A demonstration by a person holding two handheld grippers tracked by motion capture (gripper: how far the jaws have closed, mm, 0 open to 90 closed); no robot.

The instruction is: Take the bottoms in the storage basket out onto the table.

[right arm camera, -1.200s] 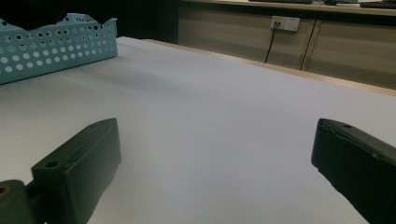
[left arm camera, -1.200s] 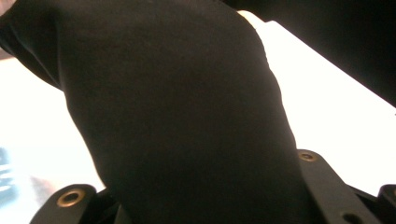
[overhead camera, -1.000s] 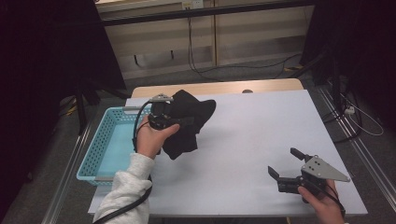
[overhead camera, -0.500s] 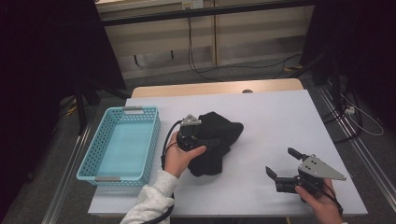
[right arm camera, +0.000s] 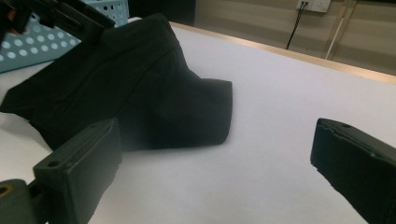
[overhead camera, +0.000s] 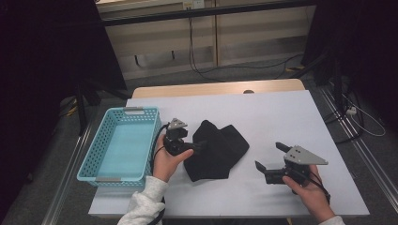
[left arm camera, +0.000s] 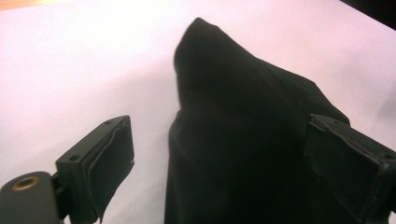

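A crumpled black cloth [overhead camera: 217, 149] lies in a heap on the white table [overhead camera: 281, 112], near the middle. My left gripper [overhead camera: 197, 148] sits at the cloth's left edge, pointing right into it. In the left gripper view the cloth [left arm camera: 243, 121] lies between the jaws of that gripper [left arm camera: 224, 172]. These jaws have just been opening and stand wide, with neither pad pressing on the fabric. My right gripper [overhead camera: 267, 154] is open to the right of the cloth, clear of it. Through its own open jaws [right arm camera: 210, 163] I see the cloth [right arm camera: 140, 84] ahead and to the left.
A light blue plastic basket [overhead camera: 89, 164] stands at the table's left edge, with nothing in it that I can see. The white sheet covers a wooden tabletop [overhead camera: 211, 88]. Dark drapes and cables on the floor lie beyond the table.
The left gripper carried the cloth from beside the basket rightward and down onto the table, then opened its jaws and let it go. The right gripper drifted slightly left.
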